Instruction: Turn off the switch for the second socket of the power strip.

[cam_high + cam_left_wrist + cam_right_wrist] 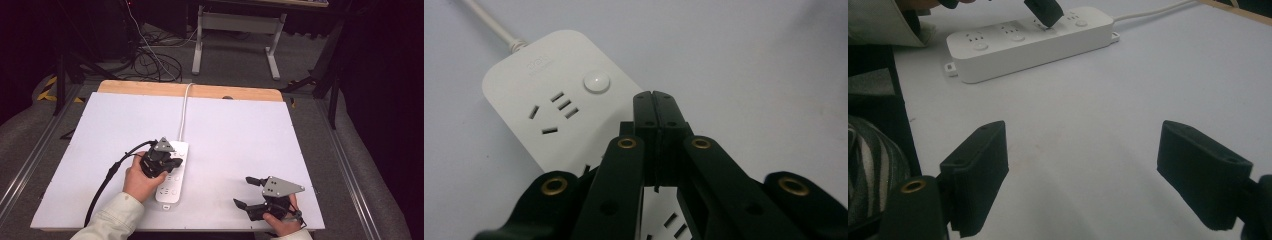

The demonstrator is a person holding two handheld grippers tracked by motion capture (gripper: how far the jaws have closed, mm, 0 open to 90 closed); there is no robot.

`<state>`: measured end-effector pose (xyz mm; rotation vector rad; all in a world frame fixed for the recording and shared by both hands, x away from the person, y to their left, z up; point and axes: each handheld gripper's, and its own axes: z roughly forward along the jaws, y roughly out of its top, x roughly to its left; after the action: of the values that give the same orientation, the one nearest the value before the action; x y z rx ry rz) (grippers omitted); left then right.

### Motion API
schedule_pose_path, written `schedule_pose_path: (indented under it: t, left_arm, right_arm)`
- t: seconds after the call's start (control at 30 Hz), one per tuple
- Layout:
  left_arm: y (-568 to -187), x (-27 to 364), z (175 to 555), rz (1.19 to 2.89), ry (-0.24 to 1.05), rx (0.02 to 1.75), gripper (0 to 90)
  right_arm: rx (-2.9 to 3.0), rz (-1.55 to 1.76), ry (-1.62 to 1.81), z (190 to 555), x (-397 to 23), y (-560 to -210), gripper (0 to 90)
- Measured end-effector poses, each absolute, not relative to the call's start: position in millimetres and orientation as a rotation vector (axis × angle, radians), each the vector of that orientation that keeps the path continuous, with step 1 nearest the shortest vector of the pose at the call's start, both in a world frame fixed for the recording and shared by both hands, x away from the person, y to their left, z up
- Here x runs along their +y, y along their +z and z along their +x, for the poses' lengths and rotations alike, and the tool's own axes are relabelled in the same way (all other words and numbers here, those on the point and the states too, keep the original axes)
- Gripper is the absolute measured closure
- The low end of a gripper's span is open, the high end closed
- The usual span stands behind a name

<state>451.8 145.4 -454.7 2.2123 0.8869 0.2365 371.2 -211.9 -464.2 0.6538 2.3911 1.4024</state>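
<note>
Left gripper [655, 107] over power strip [544, 85]

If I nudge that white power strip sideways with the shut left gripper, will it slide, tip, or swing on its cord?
The power strip is long, low and flat, so it probably slides rather than tips. Its smooth casing on the smooth white table suggests little grip. The cord runs off the far end, so that end may drag and the strip pivot. The left gripper looks shut above it.
</note>
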Motion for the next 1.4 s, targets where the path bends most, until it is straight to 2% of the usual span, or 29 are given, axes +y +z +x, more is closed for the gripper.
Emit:
schedule_pose_path:
  t: [0.87, 1.17, 1.4]
  left_arm:
    - [-462.4, 141.3, 448.0, 2.220, 0.338, 0.852, 90.0]
    - [-463.5, 142.9, 447.8, 2.210, 0.328, 0.853, 90.0]
    - [-464.0, 140.2, 444.5, 2.219, 0.384, 0.839, 90.0]
  right_arm:
    - [2.392, 0.649, 1.394, 370.7, -211.5, -464.3, 21.2]
    - [2.390, 0.650, 1.392, 370.4, -211.3, -464.0, 21.2]
    - [2.384, 0.666, 1.423, 370.7, -212.8, -463.2, 21.2]
